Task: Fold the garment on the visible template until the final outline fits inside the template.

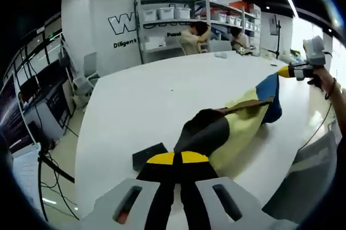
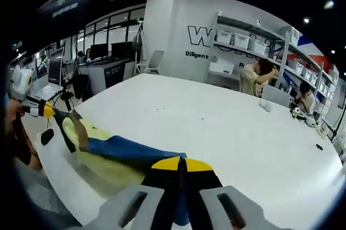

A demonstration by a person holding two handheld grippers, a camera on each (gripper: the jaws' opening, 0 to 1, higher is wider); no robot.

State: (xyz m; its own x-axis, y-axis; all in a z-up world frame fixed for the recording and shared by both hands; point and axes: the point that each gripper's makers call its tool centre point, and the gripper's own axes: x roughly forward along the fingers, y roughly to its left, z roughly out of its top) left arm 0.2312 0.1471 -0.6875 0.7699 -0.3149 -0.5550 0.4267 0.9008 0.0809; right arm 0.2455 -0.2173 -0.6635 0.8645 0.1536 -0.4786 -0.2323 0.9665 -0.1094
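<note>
Left claw (image 1: 177,161): jaws pressed together, clenched on the dark end of the garment (image 1: 238,124), low in the left gripper view.
Right claw (image 2: 181,166): jaws pressed together, clenched on the blue end of the garment (image 2: 116,151), low in the right gripper view.
Garment: yellow, blue and black cloth, stretched between the two claws over the white tabletop (image 1: 157,94); part of it rests on the tabletop, both ends held up.
Left gripper view extra: right claw seen far right (image 1: 286,71), yellow-tipped, pinching the blue corner, with the person's hand (image 1: 319,78) behind it; a dark flat rectangle (image 1: 148,155) lies on the tabletop just beside the left claw.
Right gripper view extra: left claw seen far left (image 2: 46,111), pinching the dark end; a small dark thing (image 2: 47,136) on the tabletop edge below it, too small to tell.
Template: can't tell if the dark rectangle is it.
Around: shelving with white bins (image 1: 167,13) by the back wall, two people (image 2: 258,78) at it; desks with monitors (image 2: 102,51) and a chair (image 2: 154,61) beyond the tabletop.
</note>
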